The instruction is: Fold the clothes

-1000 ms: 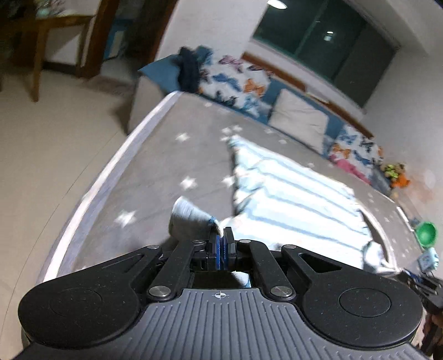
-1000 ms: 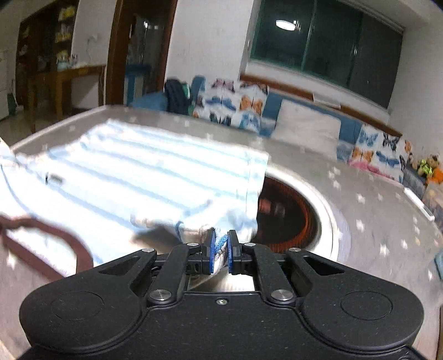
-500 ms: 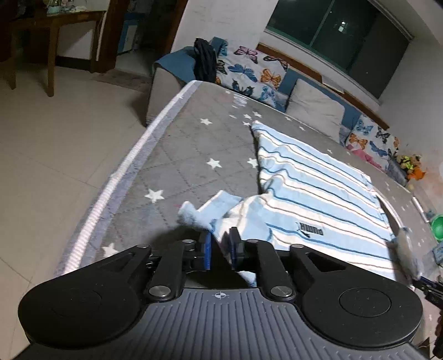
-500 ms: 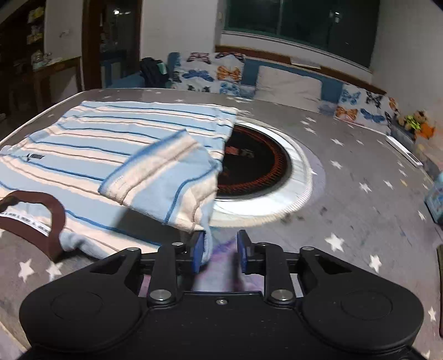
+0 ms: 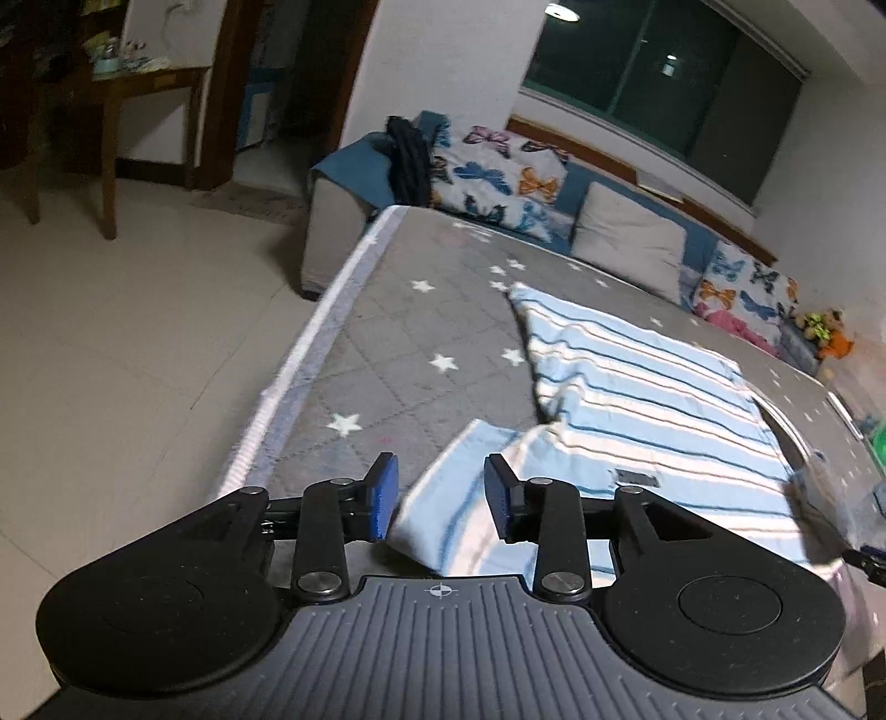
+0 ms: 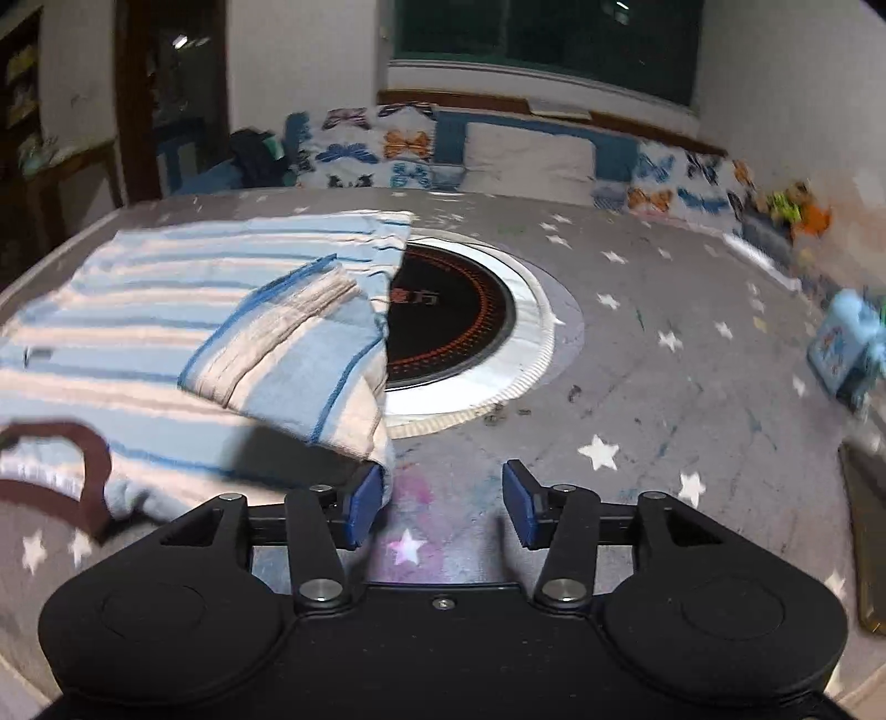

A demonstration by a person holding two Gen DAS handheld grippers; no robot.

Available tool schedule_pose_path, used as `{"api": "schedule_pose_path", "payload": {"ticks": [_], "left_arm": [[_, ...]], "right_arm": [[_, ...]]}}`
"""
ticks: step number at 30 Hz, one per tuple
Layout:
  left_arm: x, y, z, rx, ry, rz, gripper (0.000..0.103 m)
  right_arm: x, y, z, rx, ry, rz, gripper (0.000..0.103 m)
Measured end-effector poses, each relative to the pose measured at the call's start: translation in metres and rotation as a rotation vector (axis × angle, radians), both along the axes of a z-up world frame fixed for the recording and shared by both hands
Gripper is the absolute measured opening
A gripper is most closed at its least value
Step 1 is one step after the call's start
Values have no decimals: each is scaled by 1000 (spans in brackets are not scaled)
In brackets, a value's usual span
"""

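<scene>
Left wrist view: striped shirt (image 5: 637, 399) sleeve lies between the released, just-opening left tool (image 5: 440, 498).

We saw a dim room lit by a ceiling lamp (image 5: 562, 11) reflected in the dark window (image 5: 653, 72); fisheye bending curved the edges, and motion blur smeared the right view's margins.

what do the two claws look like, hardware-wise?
Same build on both. Left claw: black linkage arms with silver pivot screws, blue pads, two round black housings, ribbed grey body bearing a small crosshair mark. Right claw: same black linkage and blue pads, smooth black body. No cables or sleeves visible.
</scene>
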State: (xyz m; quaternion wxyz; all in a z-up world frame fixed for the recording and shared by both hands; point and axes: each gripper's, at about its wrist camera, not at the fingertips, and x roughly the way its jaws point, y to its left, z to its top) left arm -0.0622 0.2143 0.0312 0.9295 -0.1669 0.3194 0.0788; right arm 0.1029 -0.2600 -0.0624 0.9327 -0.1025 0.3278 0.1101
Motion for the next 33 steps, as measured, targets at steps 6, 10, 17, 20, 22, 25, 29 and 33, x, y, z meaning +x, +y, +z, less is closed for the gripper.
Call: {"api": "schedule_pose_path", "payload": {"ticks": [6, 10, 17, 20, 22, 25, 29, 33], "left_arm": [[7, -25, -1, 6, -5, -86, 40], [10, -36, -3, 6, 2, -121, 43], [16, -45, -29, -25, 56, -126, 45], [14, -38, -36, -43, 72, -101, 45], [12, -34, -39, -57, 79, -81, 46], [7, -29, -40, -62, 85, -65, 47], [2, -25, -40, -59, 85, -50, 49], [3, -23, -41, -65, 83, -43, 49]], "right_arm": [[-2, 25, -2, -64, -18, 91, 59], [-9, 45, -6, -181, -62, 167, 59], [-18, 76, -5, -326, -126, 343, 59], [-18, 89, -7, -364, -118, 426, 51], [-17, 98, -9, -390, -113, 481, 28], [-8, 101, -7, -350, -103, 477, 7], [7, 82, 12, -257, -151, 351, 4], [23, 48, 27, -195, -180, 174, 5]]}}
